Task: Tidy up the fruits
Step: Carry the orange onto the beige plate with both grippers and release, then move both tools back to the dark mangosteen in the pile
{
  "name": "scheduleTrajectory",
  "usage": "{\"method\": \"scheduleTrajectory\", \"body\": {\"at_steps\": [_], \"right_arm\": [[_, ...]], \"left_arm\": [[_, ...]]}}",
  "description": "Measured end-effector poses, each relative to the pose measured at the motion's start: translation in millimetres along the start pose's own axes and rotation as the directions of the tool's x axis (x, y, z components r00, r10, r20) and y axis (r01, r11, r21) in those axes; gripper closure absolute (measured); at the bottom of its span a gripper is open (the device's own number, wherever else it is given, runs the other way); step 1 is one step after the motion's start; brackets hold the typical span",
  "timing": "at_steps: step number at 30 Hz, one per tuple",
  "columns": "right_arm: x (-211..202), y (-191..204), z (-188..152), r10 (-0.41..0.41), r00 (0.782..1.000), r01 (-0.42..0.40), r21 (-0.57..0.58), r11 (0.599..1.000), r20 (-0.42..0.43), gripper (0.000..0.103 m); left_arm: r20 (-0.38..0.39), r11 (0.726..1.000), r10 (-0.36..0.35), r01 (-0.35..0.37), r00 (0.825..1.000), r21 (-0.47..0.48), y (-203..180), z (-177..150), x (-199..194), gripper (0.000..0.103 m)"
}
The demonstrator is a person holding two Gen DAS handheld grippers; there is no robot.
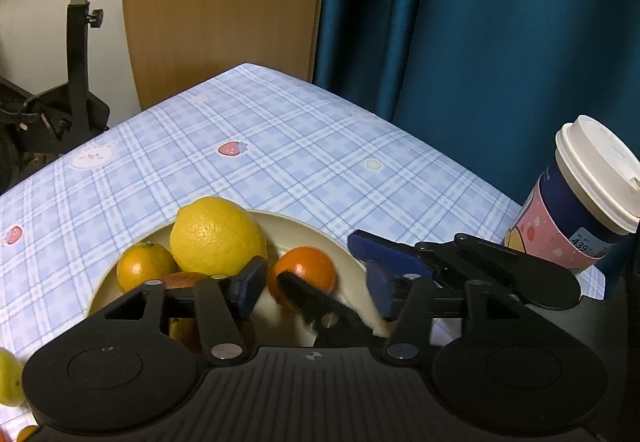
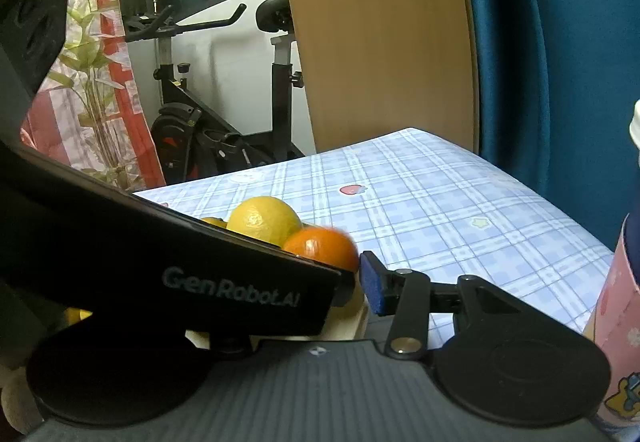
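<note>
A cream plate on the checked tablecloth holds a lemon, a small orange, a reddish fruit and a bright orange. My left gripper hovers open just over the plate's near side, empty. My right gripper reaches in from the right; its fingers stand either side of the bright orange, and whether they touch it is not clear. In the right wrist view the left gripper's body hides the right gripper's left finger; the lemon shows behind.
A lidded paper cup stands at the table's right edge, close to my right gripper; it shows in the right wrist view. More yellow fruit lies at the left near edge. Blue curtain, wooden panel and an exercise bike stand behind the table.
</note>
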State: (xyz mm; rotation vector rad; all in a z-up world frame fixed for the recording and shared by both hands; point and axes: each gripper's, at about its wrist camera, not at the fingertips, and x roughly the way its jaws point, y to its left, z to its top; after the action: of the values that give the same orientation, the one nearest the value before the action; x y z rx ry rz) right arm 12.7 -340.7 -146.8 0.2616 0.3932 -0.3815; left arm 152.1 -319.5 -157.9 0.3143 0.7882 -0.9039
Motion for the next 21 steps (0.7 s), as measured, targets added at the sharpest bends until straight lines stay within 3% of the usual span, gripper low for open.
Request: {"method": "scheduleTrajectory", "body": {"at_steps": [2, 8, 11, 16, 21], "right_arm": [[-2, 1, -1, 0.005, 1.000, -0.005, -0.006, 1.000, 0.004, 0.050], [-9, 5, 0, 0.010, 0.999, -0.009, -0.023, 1.000, 0.030, 0.050], [-14, 10, 2, 0.018, 0.999, -0.016, -0.040, 0.999, 0.044, 0.050], [-21, 19, 4, 0.029, 0.998, -0.026, -0.061, 0.998, 0.051, 0.050], [-27, 29, 5, 0.048, 0.997, -0.043, -0.087, 0.995, 0.056, 0.050]], "left_arm": [[0.016, 1.000, 0.004, -0.004, 1.000, 0.000, 1, -1, -6, 0.035], [0.060, 1.000, 0.015, -0.015, 0.998, -0.002, 7, -3, -29, 0.034], [0.082, 0.999, 0.054, -0.054, 0.995, 0.001, 13, -3, -43, 0.025], [0.129, 0.996, 0.087, -0.082, 0.988, -0.040, 34, -8, -68, 0.025], [0.171, 0.984, 0.172, -0.160, 0.970, -0.080, 61, -18, -96, 0.025]]}}
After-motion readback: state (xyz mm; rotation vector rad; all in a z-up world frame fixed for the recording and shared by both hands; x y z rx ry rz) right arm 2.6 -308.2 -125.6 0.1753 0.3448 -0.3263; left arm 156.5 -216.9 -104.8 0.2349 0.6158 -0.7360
